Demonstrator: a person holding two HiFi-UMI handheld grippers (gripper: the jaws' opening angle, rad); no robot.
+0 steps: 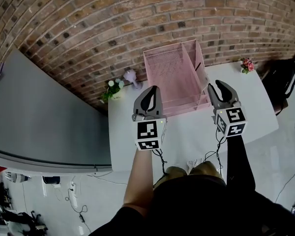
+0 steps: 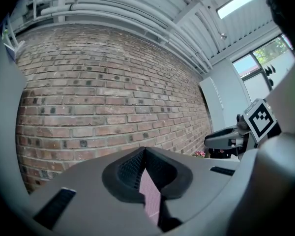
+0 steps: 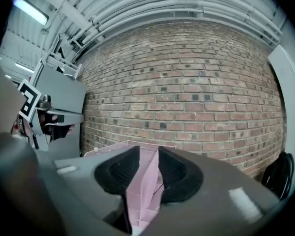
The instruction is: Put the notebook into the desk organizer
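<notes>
Table: a white top [image 1: 196, 136] set against a brick wall. The pink mesh organizer [image 1: 162, 77] stood at the far edge, near the middle.
Notebook: none lay loose on the table. A flat pink panel crossed by a dark line [image 1: 197, 66] stood upright in the organizer's narrow right compartment. This was probably the notebook, but I could not be sure.
Left gripper [image 1: 152, 90]: held level over the organizer's near left corner. Its jaws were clenched tip to tip with nothing between them.
Right gripper [image 1: 219, 86]: held level just beside the organizer's near right corner. Its jaws were released with a narrow gap, and only the organizer showed through it.
Nearby: white flowers [image 1: 112, 88] and a purple ornament [image 1: 131, 76] toward the far left corner, and pink flowers [image 1: 247, 65] at the far right corner.
Stage: judged done or nearly done, with both grippers empty.
Risk, knock: the mesh organizer looked light. A careless sweep by either gripper could clip its near rim, then shove it along the wall or tip it.
Risk, lean: if the panel sat loose in its slot, a jolt could slump it over the rim.
Risk, flowers: a wide swing outward could topple either bunch.
</notes>
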